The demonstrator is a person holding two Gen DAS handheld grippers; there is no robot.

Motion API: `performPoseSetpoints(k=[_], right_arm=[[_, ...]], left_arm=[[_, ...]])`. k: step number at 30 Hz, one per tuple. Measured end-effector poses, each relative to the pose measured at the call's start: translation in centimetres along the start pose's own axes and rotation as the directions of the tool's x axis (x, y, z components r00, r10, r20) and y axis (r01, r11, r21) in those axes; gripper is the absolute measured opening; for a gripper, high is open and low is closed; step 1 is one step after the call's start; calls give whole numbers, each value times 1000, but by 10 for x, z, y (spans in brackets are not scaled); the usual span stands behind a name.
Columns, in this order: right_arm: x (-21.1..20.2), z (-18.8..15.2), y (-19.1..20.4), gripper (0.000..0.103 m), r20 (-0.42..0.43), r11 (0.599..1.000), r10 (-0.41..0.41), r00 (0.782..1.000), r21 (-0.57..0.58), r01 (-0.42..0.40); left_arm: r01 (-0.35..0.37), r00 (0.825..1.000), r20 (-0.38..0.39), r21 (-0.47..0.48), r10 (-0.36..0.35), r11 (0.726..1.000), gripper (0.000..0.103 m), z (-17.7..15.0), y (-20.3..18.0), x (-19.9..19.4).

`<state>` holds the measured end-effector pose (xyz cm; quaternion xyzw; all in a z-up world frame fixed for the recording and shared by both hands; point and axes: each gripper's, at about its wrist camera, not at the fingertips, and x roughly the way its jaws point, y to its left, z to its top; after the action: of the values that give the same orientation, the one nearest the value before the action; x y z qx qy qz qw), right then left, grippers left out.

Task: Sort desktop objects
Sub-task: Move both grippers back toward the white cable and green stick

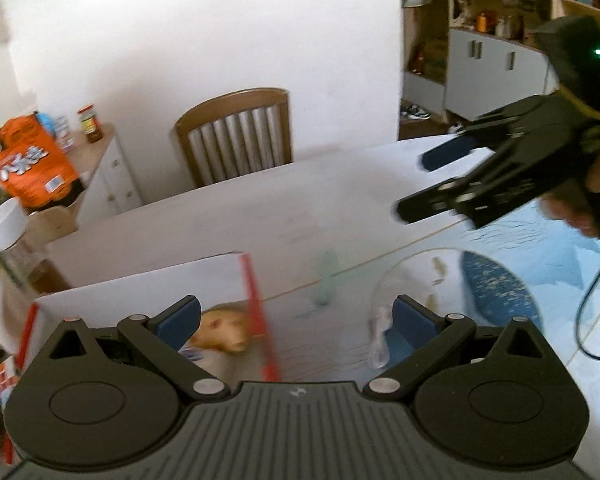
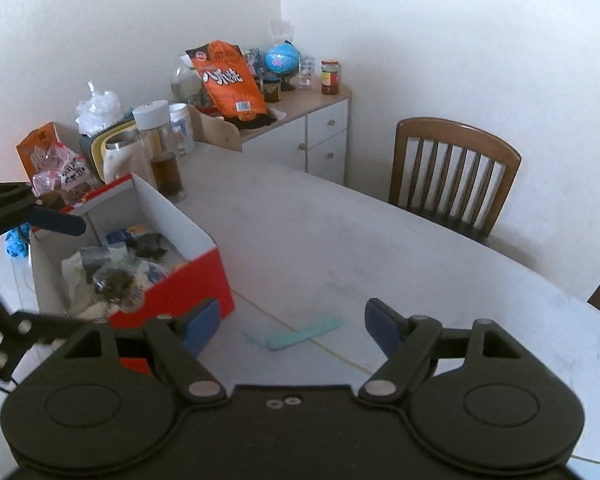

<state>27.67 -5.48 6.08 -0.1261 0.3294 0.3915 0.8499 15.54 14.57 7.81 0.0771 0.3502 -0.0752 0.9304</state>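
A red and white cardboard box (image 2: pixel 180 280) stands open on the white table (image 2: pixel 340 240), with several small packets and wrappers inside. A flat teal strip (image 2: pixel 304 334) lies on the table right of the box, just ahead of my right gripper (image 2: pixel 292 320), which is open and empty. My left gripper (image 1: pixel 296 320) is open too, with nothing between its pads, above the box's right wall (image 1: pixel 256 312). The right gripper (image 1: pixel 416 184) hovers open at the upper right in the left wrist view. The teal strip (image 1: pixel 324 284) is blurred there.
A clear round dish (image 1: pixel 420 280) and a blue patterned mat (image 1: pixel 496 292) lie right of the left gripper. A wooden chair (image 2: pixel 456 176) stands behind the table. Bottles, a cup and snack bags (image 2: pixel 228 80) crowd the far left corner and a side cabinet (image 2: pixel 324 136).
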Motion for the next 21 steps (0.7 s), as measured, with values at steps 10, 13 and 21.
performPoseSetpoints(k=[10, 13, 21], right_arm=[[25, -14, -18, 80, -21, 998, 30, 999, -59, -32], [37, -20, -25, 80, -31, 997, 31, 999, -65, -33], [70, -31, -35, 80, -36, 995, 49, 998, -80, -52]], left_arm=[[43, 999, -2, 2, -43, 999, 102, -11, -54, 33], [45, 999, -18, -10, -45, 999, 102, -17, -62, 49], [33, 998, -56, -36, -35, 999, 102, -38, -66, 99]])
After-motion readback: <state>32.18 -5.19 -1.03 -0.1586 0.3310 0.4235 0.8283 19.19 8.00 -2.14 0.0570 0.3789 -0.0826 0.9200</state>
